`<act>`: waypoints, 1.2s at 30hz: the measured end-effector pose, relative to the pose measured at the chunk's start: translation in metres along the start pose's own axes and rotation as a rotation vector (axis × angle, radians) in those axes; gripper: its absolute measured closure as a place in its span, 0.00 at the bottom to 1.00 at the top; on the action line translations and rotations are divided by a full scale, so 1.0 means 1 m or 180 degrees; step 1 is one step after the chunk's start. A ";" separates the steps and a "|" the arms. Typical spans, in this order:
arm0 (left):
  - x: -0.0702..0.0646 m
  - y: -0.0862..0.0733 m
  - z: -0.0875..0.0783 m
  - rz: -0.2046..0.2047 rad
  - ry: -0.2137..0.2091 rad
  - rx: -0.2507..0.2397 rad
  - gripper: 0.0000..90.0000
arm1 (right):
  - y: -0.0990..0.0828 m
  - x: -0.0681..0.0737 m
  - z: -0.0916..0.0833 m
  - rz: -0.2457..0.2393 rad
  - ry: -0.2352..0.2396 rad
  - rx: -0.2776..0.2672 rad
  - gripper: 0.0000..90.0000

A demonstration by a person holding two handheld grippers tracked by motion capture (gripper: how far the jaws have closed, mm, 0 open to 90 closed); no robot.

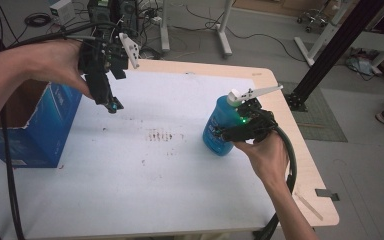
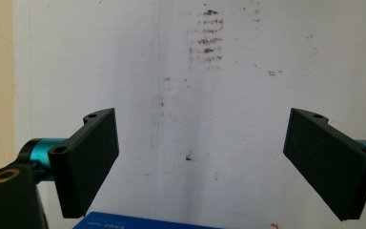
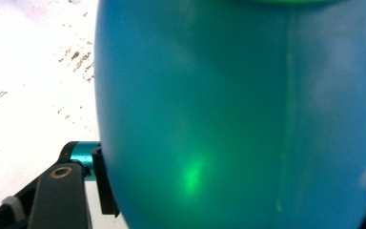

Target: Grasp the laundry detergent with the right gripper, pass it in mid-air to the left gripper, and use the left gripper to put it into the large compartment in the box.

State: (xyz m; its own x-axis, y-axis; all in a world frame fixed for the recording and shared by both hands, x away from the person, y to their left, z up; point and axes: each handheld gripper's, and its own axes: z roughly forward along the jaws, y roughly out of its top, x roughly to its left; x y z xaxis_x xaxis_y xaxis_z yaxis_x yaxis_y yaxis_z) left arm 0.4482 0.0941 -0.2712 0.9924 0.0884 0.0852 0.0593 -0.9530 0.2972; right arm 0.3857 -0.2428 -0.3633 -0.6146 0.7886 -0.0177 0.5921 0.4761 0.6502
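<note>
Now the white tabletop [image 1: 170, 200] spans the frame's middle, a blue cardboard box [image 1: 40, 125] at its left edge. Right of centre stands the blue bottle [image 1: 221, 127], upright, with the right gripper [image 1: 225, 131] at its side, fingers closing around its body. Upper left, the left gripper [image 1: 112, 105] hangs above the tabletop, fingers spread wide, holding nothing.

Glossy translucent blue plastic bottle [image 1: 220, 131] on matt white stained sheet [image 1: 155, 170] over pale wood table [image 1: 315, 170].
</note>
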 end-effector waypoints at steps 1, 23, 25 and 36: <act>0.000 0.000 0.000 0.0002 -0.0001 0.0000 0.13 | 0.000 0.000 0.000 0.0004 0.0003 0.0005 0.30; 0.000 0.000 -0.001 -0.0011 0.0019 0.0001 0.13 | -0.002 -0.002 0.002 0.0064 0.0064 0.0008 0.45; -0.001 0.000 -0.001 -0.0018 0.0019 -0.0010 0.13 | -0.002 -0.001 0.003 0.0047 0.0066 0.0010 0.46; -0.001 0.000 -0.002 -0.0014 0.0020 -0.0018 0.13 | -0.003 -0.004 0.002 0.0113 0.0143 -0.0046 0.50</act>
State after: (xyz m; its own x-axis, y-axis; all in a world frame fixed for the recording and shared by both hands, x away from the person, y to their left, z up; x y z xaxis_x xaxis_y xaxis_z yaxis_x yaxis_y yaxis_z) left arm 0.4469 0.0945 -0.2691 0.9915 0.0945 0.0898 0.0631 -0.9509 0.3030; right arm 0.3872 -0.2466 -0.3671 -0.6162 0.7866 0.0395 0.6066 0.4420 0.6608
